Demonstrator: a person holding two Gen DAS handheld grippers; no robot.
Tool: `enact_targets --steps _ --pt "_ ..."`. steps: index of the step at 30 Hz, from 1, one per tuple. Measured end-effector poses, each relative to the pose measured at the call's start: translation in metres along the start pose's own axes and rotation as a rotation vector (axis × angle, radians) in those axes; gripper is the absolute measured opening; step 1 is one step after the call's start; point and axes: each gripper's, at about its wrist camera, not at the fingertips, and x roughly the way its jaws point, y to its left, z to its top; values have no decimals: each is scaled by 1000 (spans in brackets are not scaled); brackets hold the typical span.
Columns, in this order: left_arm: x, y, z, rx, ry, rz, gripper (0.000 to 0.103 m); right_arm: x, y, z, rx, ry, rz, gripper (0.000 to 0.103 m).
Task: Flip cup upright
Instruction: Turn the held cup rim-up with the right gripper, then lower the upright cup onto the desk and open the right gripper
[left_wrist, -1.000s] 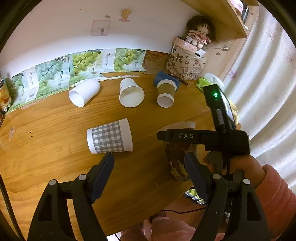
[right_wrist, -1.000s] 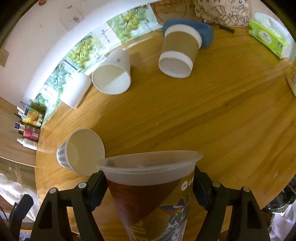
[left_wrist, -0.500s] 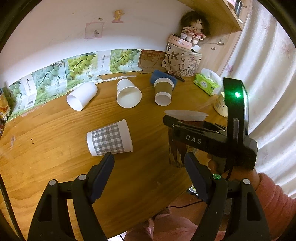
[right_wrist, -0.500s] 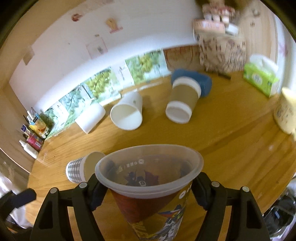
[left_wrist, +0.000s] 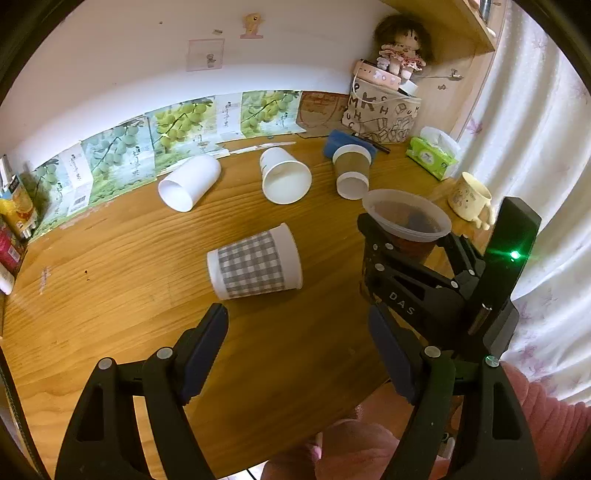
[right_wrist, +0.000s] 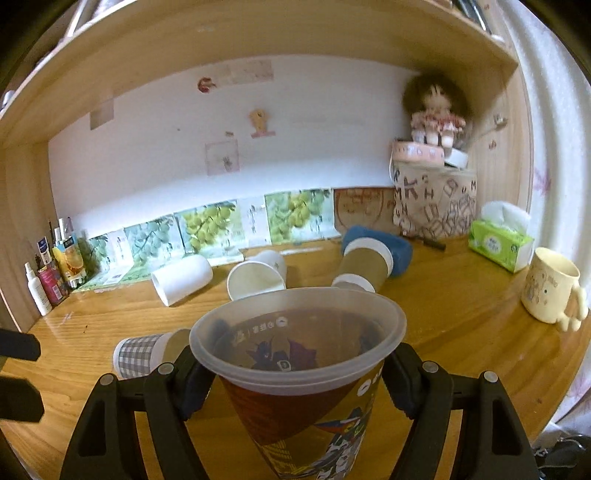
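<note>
"DAS" on right gripper (left_wrist: 408, 258) — around printed cup (right_wrist: 295, 369)

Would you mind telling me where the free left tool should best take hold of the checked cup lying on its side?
Probably across the checked cup at its gingham band, coming from above with the left tool turned so one finger lands on each long side. It lies with its base left and mouth right; the rolled rim looks less secure.
</note>
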Motion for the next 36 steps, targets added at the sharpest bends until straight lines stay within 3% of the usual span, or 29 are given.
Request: enact_targets --steps 4,15,24,36 --pt "0 1 -3 7 14 12 81 -5 3 -5 -8 -53 16 78" --pt "-2 -11 -9 6 22 4 81 -20 1 -19 6 -59 19 79" --pt "-14 -26 -10 -36 8 56 81 -24 2 -29 -13 51 90 80" --pt "-24 -64 -28 -208 51 136 81 -47 -30 -43 -22 314 148 81"
